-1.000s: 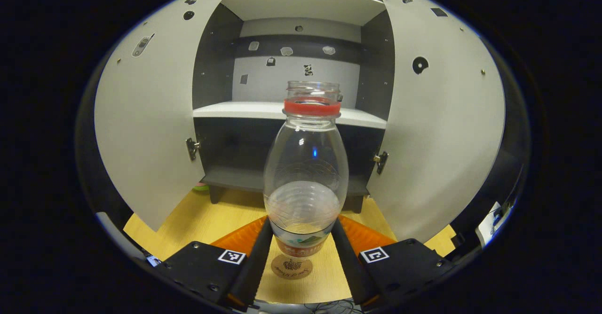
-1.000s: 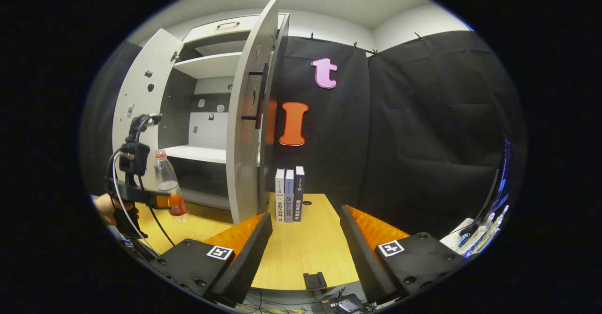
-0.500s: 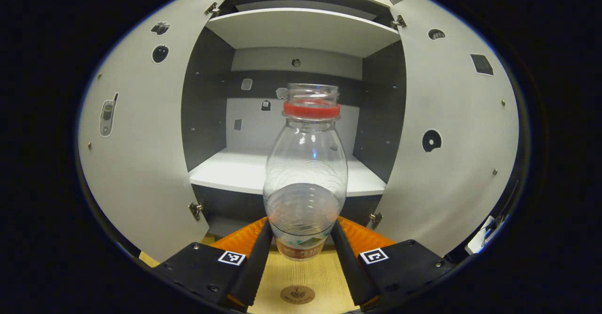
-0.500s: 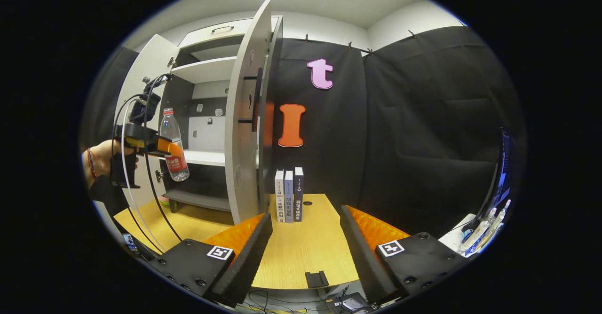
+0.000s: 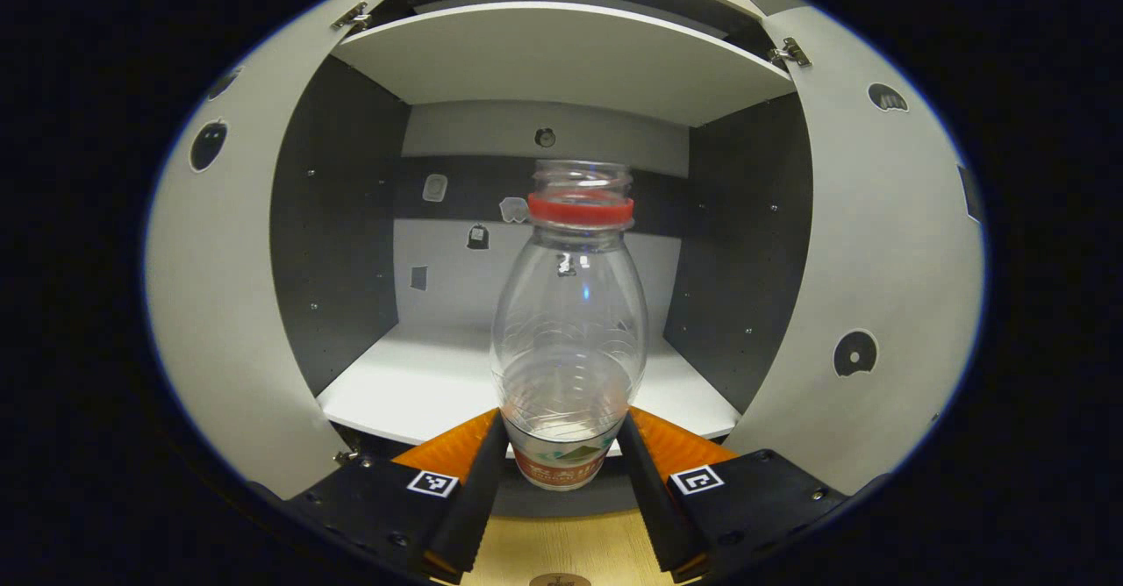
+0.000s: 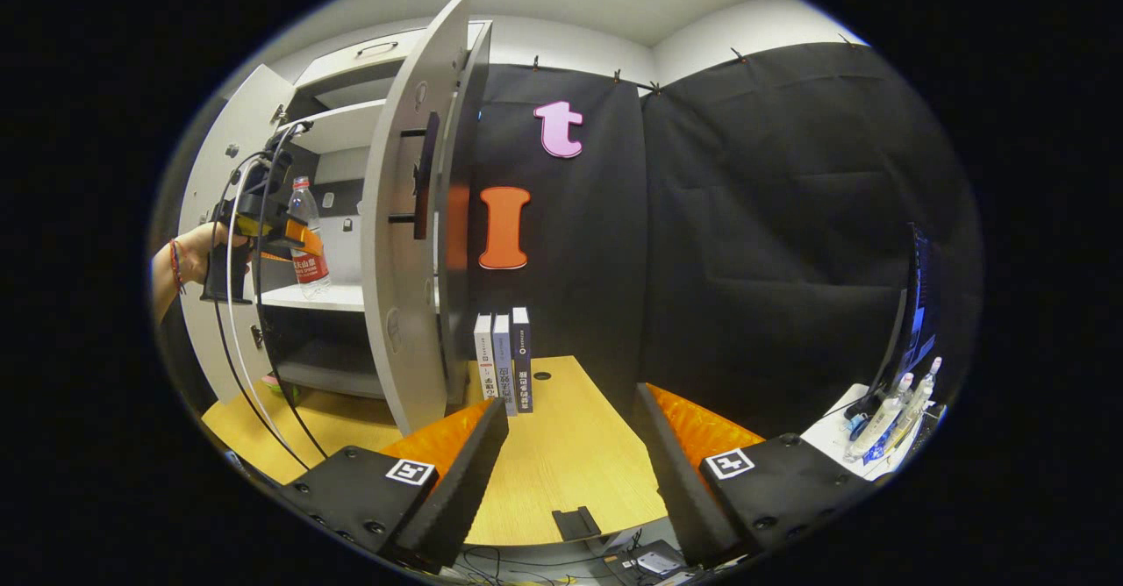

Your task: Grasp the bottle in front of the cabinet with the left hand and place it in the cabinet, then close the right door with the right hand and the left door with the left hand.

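No text can be read: the bottle (image 5: 568,340) label's print is too small, the three books (image 6: 503,360) have illegible spine lettering, and each gripper carries only square black-and-white markers.

Wooden table (image 6: 570,472) bears the cabinet (image 6: 289,375); three upright books (image 6: 503,362) beside it.

My left gripper view: close, facing straight into open cabinet (image 5: 561,68), just above middle shelf (image 5: 421,389). My right gripper view: farther back over table (image 6: 561,472), facing booth wall. Shared: cabinet (image 6: 351,130), bottle (image 6: 307,239).
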The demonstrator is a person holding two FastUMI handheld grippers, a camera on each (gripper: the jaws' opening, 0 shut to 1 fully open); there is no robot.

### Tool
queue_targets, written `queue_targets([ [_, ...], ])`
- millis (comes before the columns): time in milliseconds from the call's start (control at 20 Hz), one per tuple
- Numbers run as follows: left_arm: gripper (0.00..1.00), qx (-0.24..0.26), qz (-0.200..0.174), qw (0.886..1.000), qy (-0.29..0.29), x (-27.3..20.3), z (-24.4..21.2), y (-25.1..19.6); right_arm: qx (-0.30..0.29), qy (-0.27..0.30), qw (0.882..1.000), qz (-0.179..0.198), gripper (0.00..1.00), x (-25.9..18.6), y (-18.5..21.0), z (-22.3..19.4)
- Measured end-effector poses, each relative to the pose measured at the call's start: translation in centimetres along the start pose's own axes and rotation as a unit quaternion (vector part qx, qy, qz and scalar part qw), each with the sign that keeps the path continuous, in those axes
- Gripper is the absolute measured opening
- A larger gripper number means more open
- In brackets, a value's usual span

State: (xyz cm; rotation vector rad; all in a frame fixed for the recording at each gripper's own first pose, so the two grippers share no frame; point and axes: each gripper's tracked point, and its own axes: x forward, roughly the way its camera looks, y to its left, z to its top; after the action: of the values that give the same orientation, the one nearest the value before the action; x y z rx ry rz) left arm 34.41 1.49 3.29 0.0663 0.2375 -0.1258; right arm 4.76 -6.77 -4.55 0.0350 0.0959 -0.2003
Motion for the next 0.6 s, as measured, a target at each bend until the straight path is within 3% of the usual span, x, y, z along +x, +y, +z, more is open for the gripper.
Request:
queue_targets([
  [450, 0.74, 0.047, -0.028, 0.997, 0.046, 6.8, 0.1, -1.6, 0.012, 0.005, 0.999, -0.036, 0.96, 3.1, 0.0, -0.1],
  [600, 0.74, 0.038, -0.042, 0.996, 0.071, 8.2, -0.9, -2.5, 0.019, 0.010, 0.999, -0.044, 0.96, 3.5, -0.2, -0.2],
])
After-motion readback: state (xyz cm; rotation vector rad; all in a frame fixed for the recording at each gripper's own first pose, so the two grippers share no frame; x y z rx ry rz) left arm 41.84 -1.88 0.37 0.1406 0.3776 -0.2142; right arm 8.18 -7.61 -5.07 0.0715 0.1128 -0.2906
